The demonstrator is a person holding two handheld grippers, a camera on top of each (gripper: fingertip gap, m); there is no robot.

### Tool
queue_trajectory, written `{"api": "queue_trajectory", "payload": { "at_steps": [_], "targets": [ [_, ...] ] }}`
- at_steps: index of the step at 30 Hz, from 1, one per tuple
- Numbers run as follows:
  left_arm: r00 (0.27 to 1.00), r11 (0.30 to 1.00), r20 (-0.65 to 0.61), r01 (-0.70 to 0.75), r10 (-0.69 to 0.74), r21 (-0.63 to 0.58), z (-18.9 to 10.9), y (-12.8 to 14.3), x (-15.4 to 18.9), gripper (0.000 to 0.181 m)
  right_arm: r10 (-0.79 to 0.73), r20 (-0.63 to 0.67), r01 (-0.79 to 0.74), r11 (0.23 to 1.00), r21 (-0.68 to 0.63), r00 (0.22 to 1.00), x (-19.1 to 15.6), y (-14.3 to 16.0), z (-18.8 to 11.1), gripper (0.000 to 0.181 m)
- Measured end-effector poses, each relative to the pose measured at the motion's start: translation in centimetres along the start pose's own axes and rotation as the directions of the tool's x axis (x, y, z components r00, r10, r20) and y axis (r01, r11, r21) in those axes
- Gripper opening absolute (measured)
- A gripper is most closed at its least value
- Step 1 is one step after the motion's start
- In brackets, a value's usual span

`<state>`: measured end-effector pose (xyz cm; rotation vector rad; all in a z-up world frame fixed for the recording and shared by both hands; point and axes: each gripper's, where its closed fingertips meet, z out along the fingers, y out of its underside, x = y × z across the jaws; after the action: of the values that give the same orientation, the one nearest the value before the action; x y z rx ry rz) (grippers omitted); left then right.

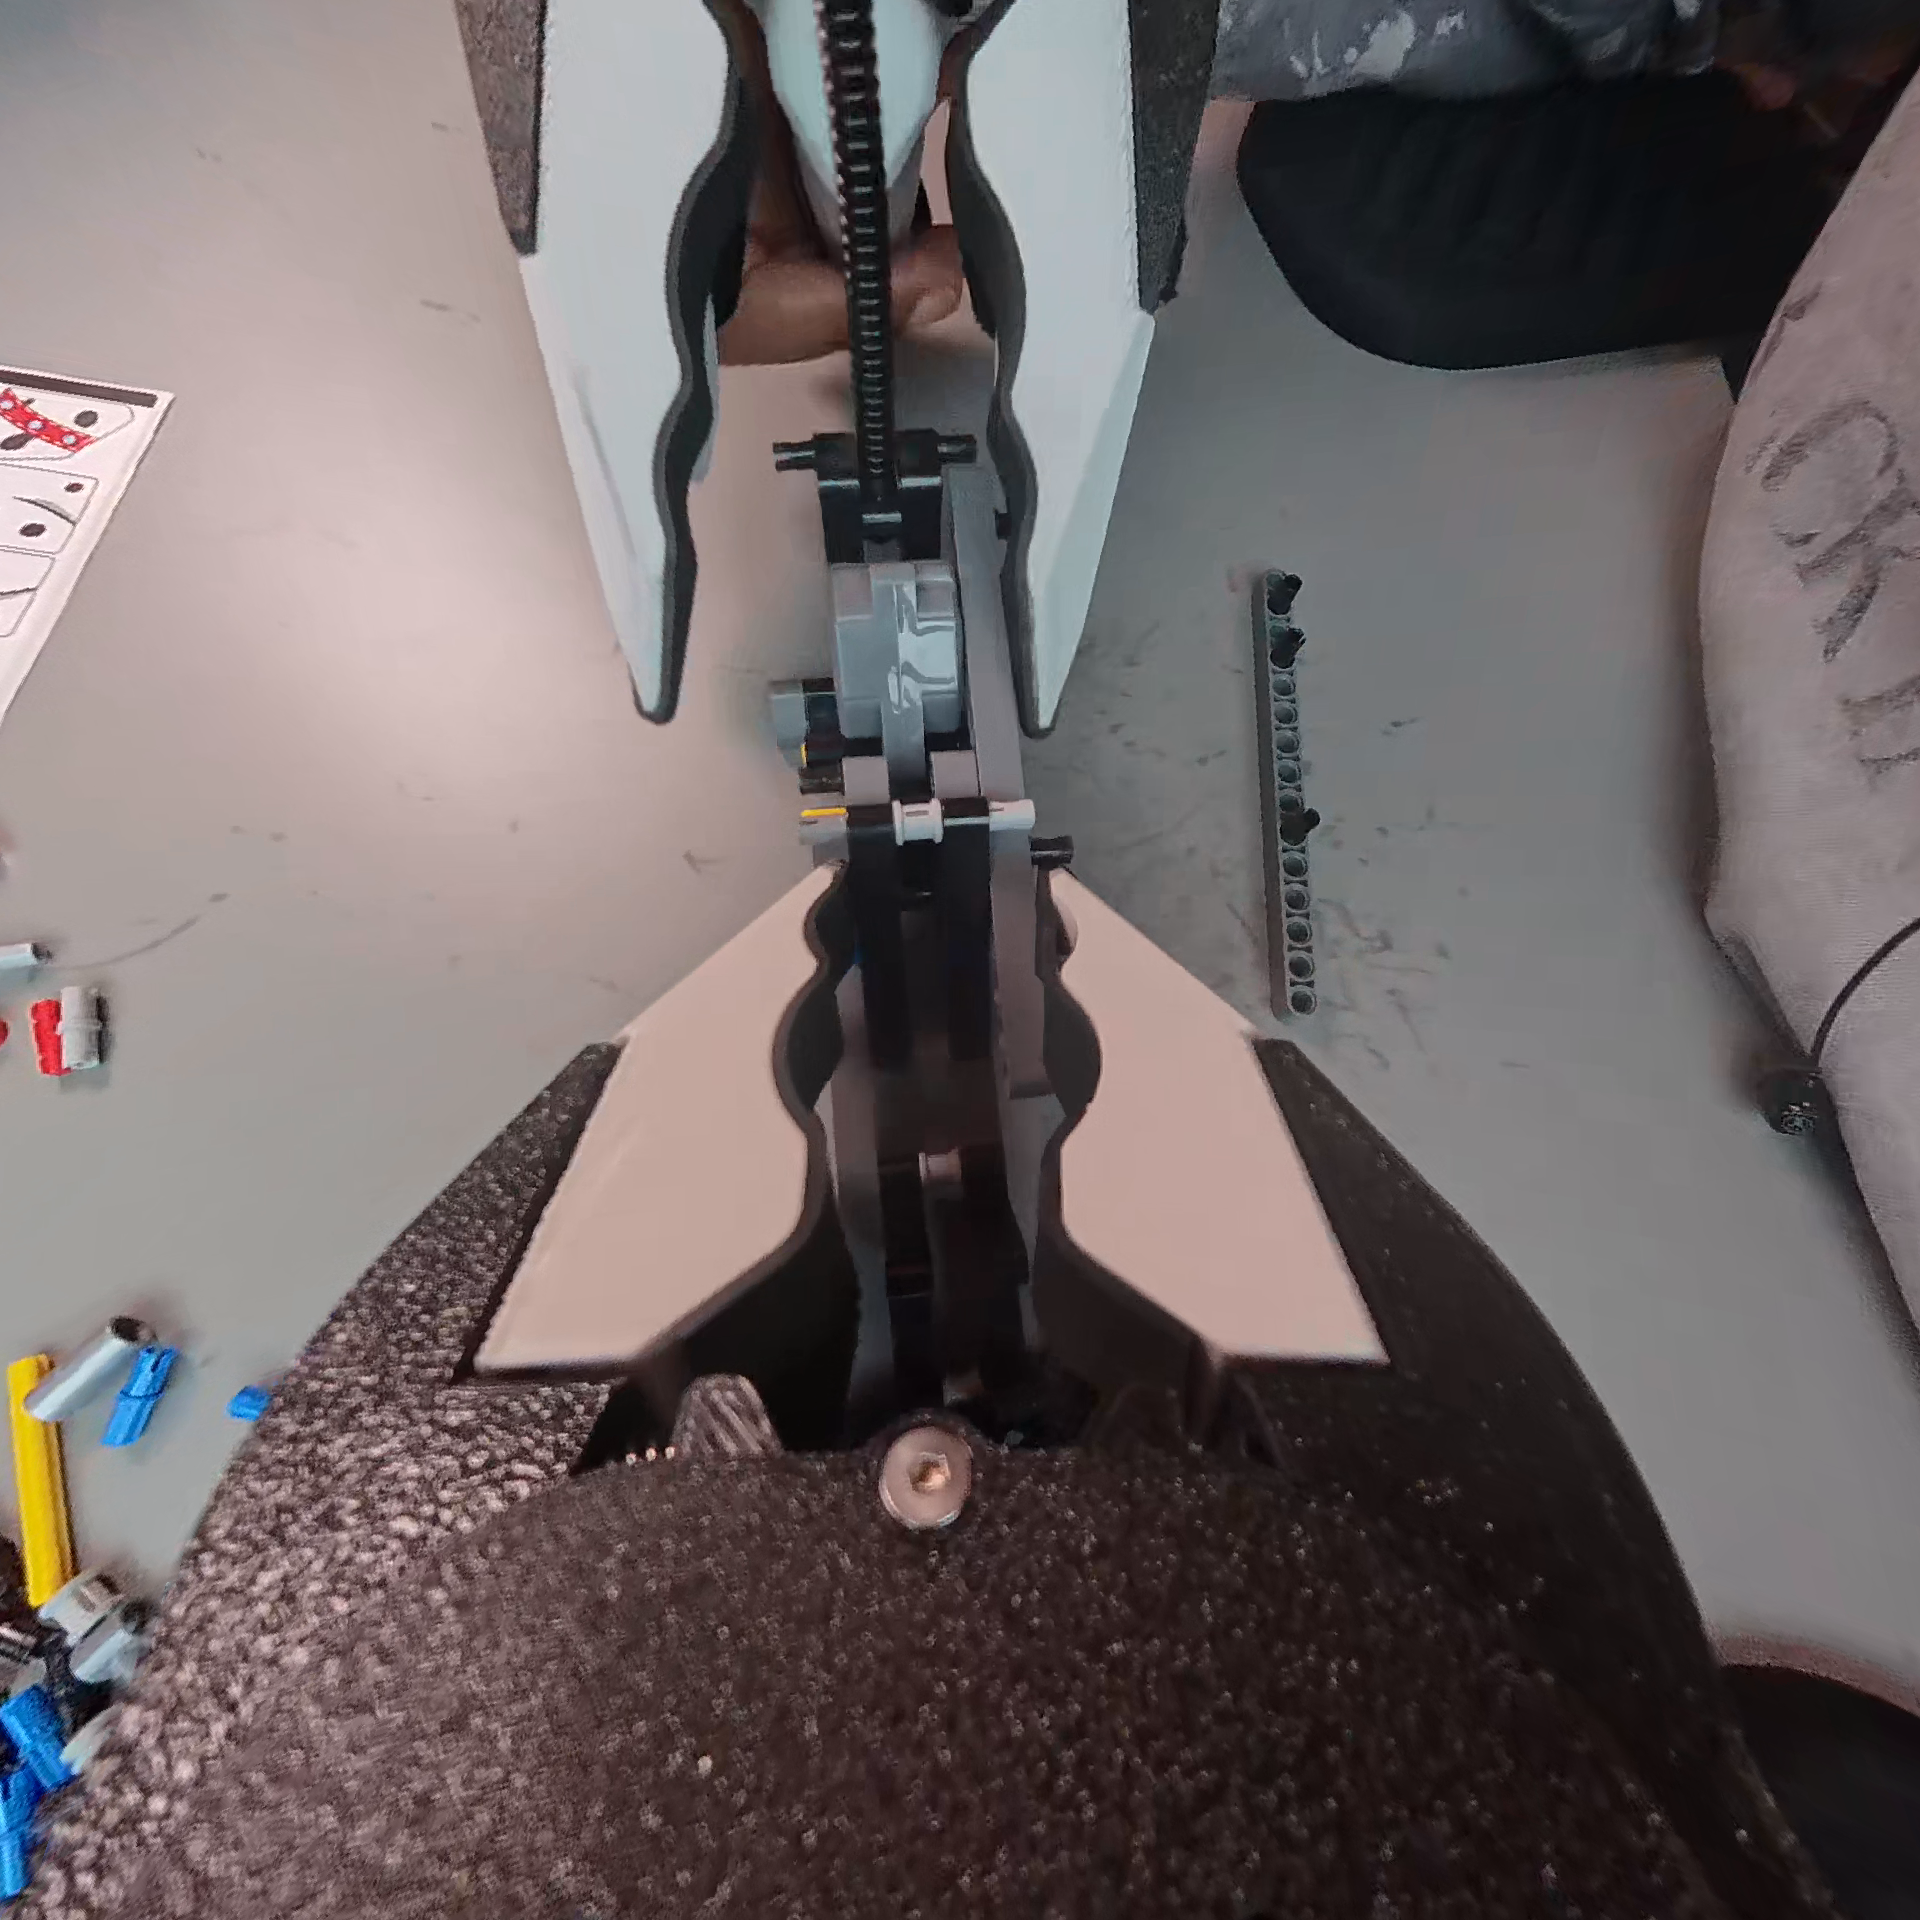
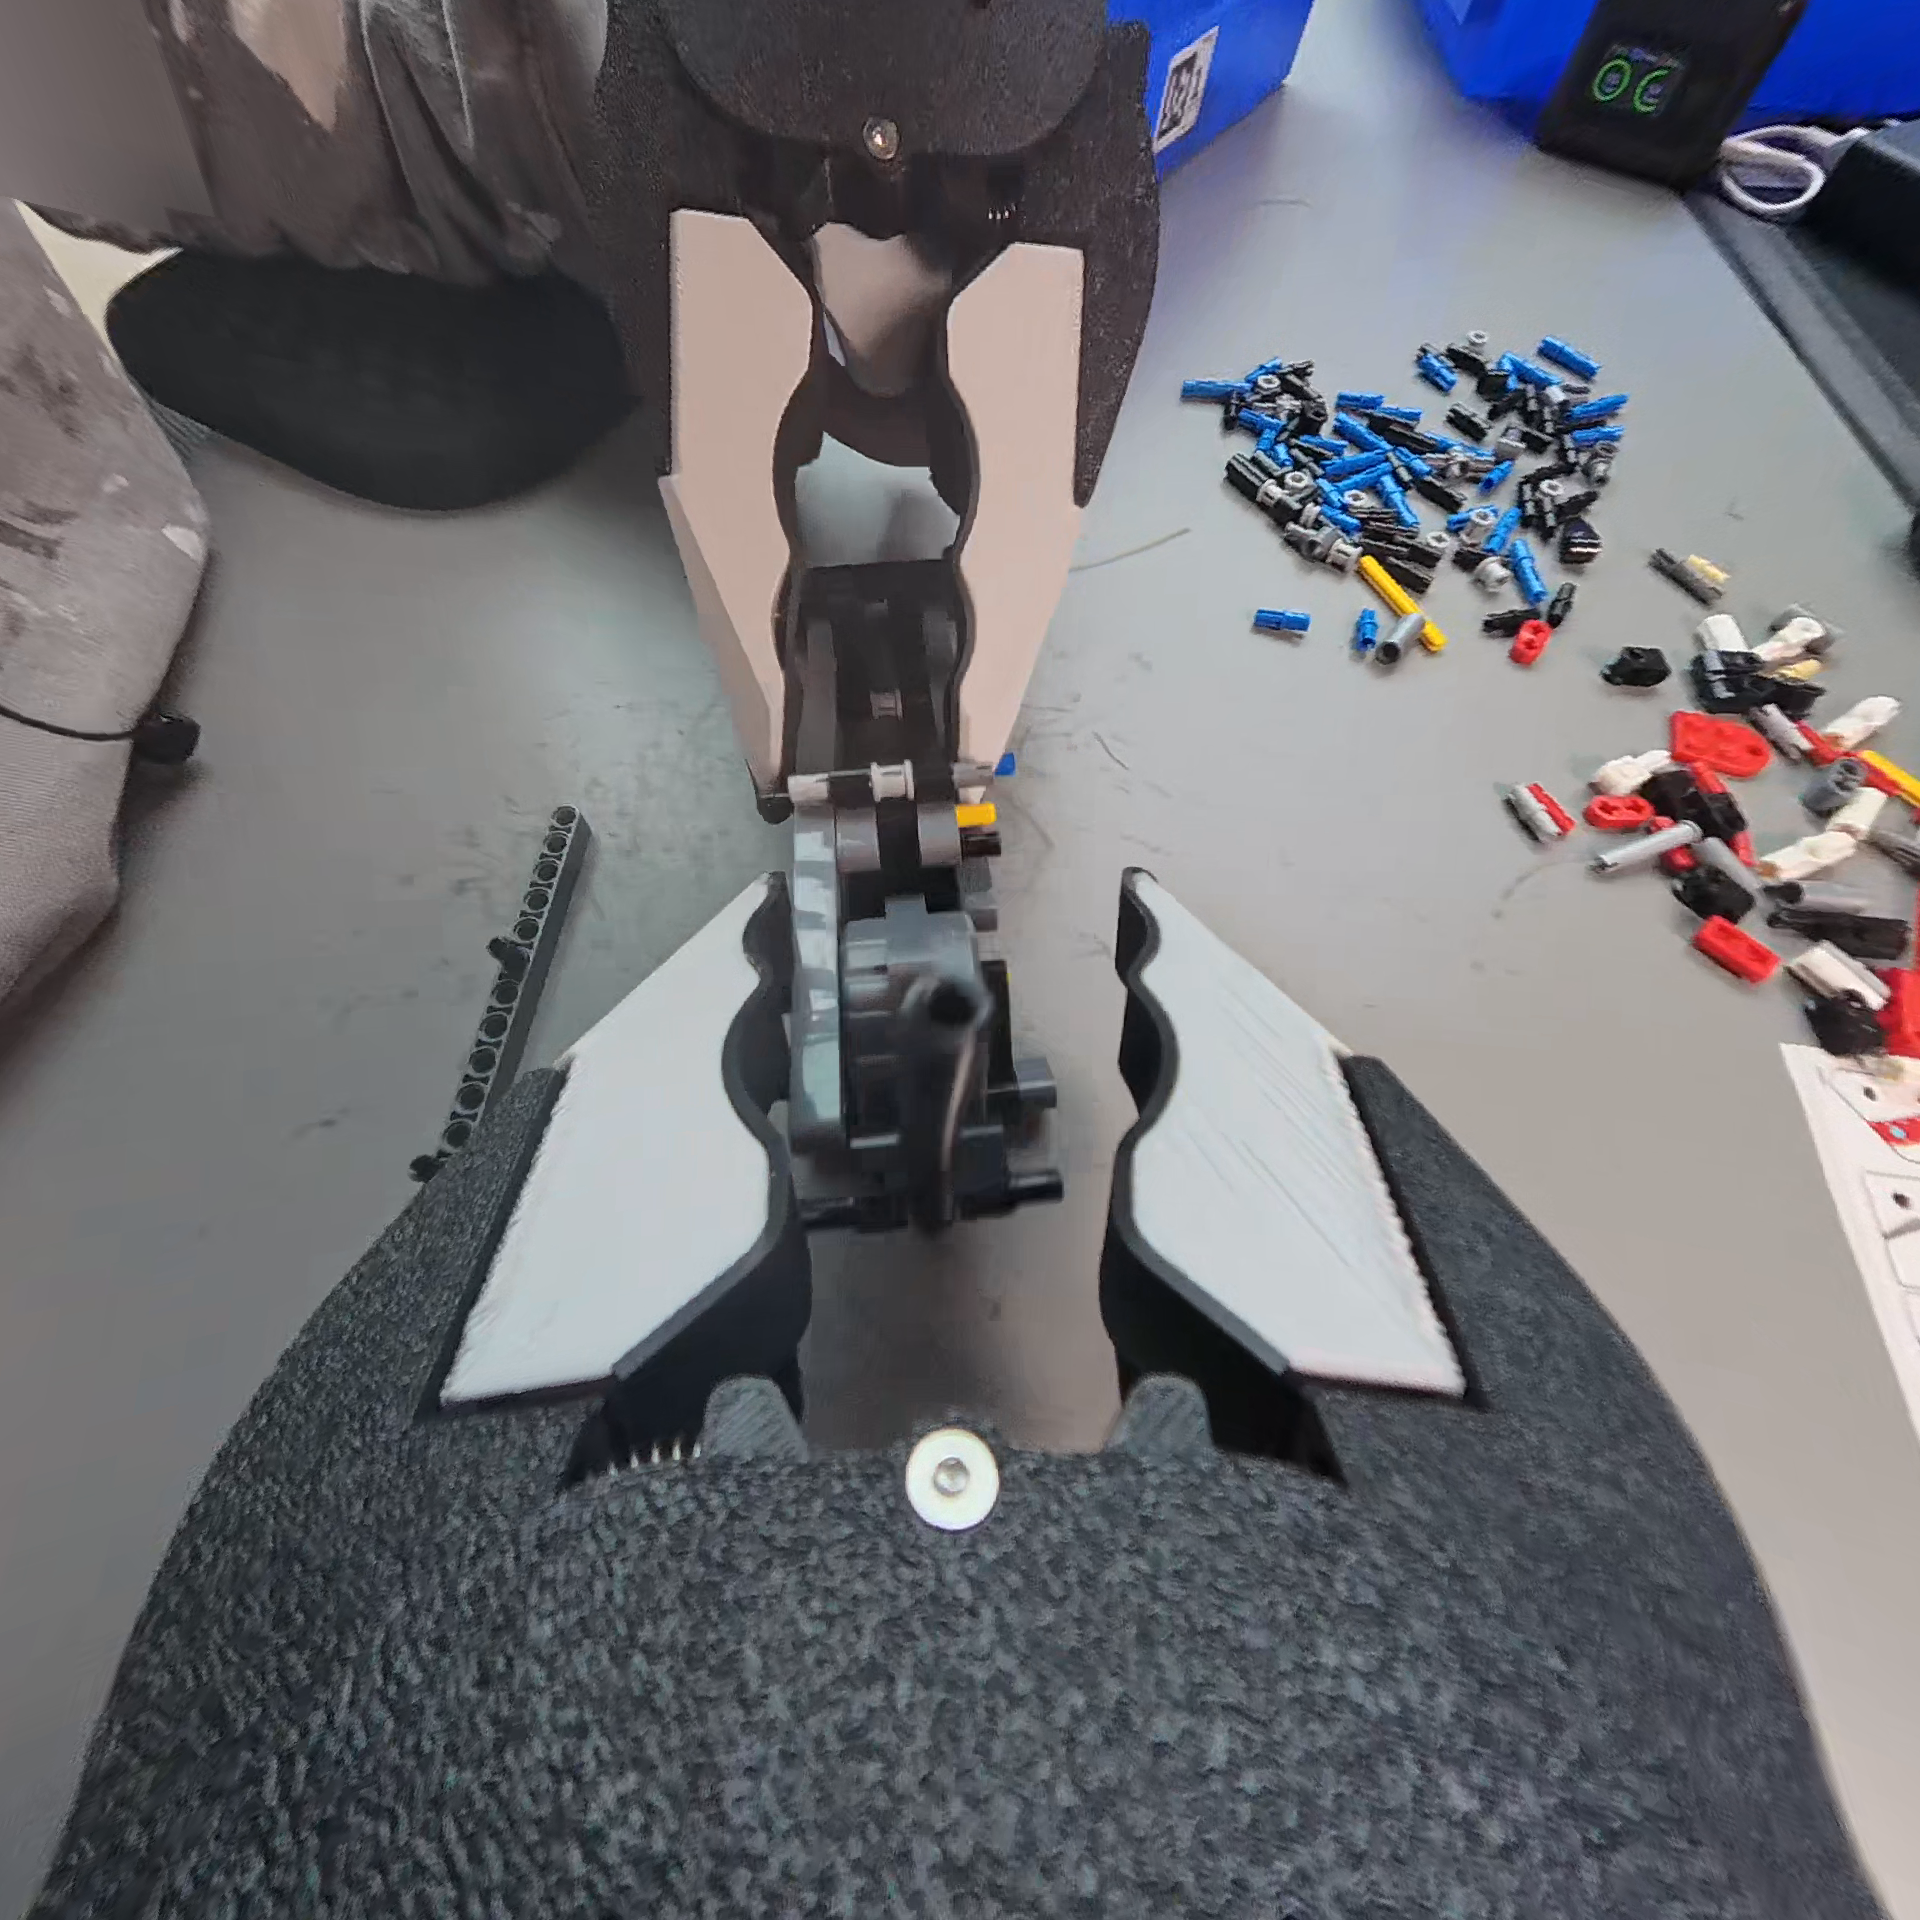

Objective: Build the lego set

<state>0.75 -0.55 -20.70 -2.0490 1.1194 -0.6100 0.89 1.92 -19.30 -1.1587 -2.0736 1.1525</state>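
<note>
A Lego assembly (image 1: pixel 914 665) of black beams and a grey block lies lengthwise between both grippers on the grey table (image 1: pixel 343 748). My left gripper (image 1: pixel 935 894) is shut on its black-beam end. A black toothed bar (image 1: pixel 871 260) runs from its far end between the fingers of my right gripper (image 1: pixel 847 712), which enters from the top. In the right wrist view my right gripper (image 2: pixel 951 894) is open around the grey-block end of the assembly (image 2: pixel 904 1018). Its left finger (image 2: pixel 665 1122) is against the assembly and its right finger stands apart. The left gripper (image 2: pixel 878 774) holds the far end.
A long grey beam with black pins (image 1: pixel 1288 800) lies beside the assembly, also in the right wrist view (image 2: pixel 520 977). Loose blue and black pins (image 2: pixel 1434 468) and red, white and black parts (image 2: pixel 1766 810) lie to the right. An instruction sheet (image 2: pixel 1860 1143), a grey fabric bag (image 1: pixel 1818 623) and a blue bin (image 2: pixel 1247 62) border the area. The tips of both grippers are at nearly the same place.
</note>
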Motion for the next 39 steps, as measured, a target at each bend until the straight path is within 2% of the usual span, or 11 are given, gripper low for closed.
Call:
{"api": "queue_trajectory", "payload": {
  "at_steps": [6, 11, 17, 19, 20, 22, 25, 28, 31, 35, 39],
  "targets": [
    [1.0, 1.0, -0.013, -0.011, 0.011, -0.008, 0.3, -0.2, 0.5, 0.035, 0.017, 0.109, -0.016, 1.0, -0.007, 0.994, -1.5, -0.6, 0.5, 0.04],
    [1.0, 1.0, -0.009, -0.012, 0.011, -0.022, 0.4, -0.2, 0.9, 0.035, 0.004, 0.112, 0.002, 0.998, -0.055, 0.994, -2.2, -0.6, 0.6, 0.025],
    [1.0, 1.0, -0.001, 0.0, 0.0, -0.012, 0.4, -0.3, 0.7, 0.036, -0.05, 0.042, 0.053, 0.996, -0.067, 0.998, -1.6, -0.9, 0.3, 0.027],
    [1.0, 1.0, -0.005, 0.003, -0.003, -0.01, 0.4, -0.3, 0.8, 0.038, -0.03, 0.046, 0.03, 1.0, -0.003, 0.998, -1.6, -2.2, -0.6, 0.043],
    [1.0, 1.0, 0.003, 0.003, -0.003, -0.008, 0.2, -0.4, 0.7, 0.046, -0.019, 0.043, 0.018, 0.999, 0.032, 0.999, -1.5, -3.1, -1.4, 0.047],
    [1.0, 1.0, 0.008, 0.01, -0.01, 0.005, -0.6, -0.6, 0.6, 0.059, -0.024, -0.012, 0.025, 0.995, 0.092, 1.0, -0.9, -4.7, -3.7, 0.048],
    [0.999, 1.0, 0.028, 0.019, -0.019, 0.013, -3.1, -0.4, 0.5, 0.064, -0.044, -0.131, 0.057, 0.994, 0.093, 0.99, -0.7, -5.4, -7.4, 0.042],
    [0.996, 0.996, 0.049, 0.073, -0.071, -0.042, -5.6, 1.9, 0.6, 0.07, -0.059, -0.203, 0.065, 0.998, 0.024, 0.977, -2.2, -4.2, -9.6, 0.038],
    [0.99, 0.988, 0.09, 0.121, -0.112, -0.1, -6.5, 4.8, 0.9, 0.075, -0.017, -0.223, 0.019, 1.0, 0.009, 0.975, -4.6, -2.8, -9.7, 0.033],
    [0.985, 0.98, 0.105, 0.151, -0.138, -0.127, -5.7, 6.6, 1.7, 0.081, 0.012, -0.212, -0.03, 0.996, -0.084, 0.977, -7.5, 0.5, -7.4, 0.026],
    [0.982, 0.982, 0.141, 0.147, -0.129, -0.121, -4.9, 6.7, 1.6, 0.079, 0.031, -0.185, -0.066, 0.981, -0.182, 0.982, -9.6, 2.9, -4.6, 0.026]
  ]
}}
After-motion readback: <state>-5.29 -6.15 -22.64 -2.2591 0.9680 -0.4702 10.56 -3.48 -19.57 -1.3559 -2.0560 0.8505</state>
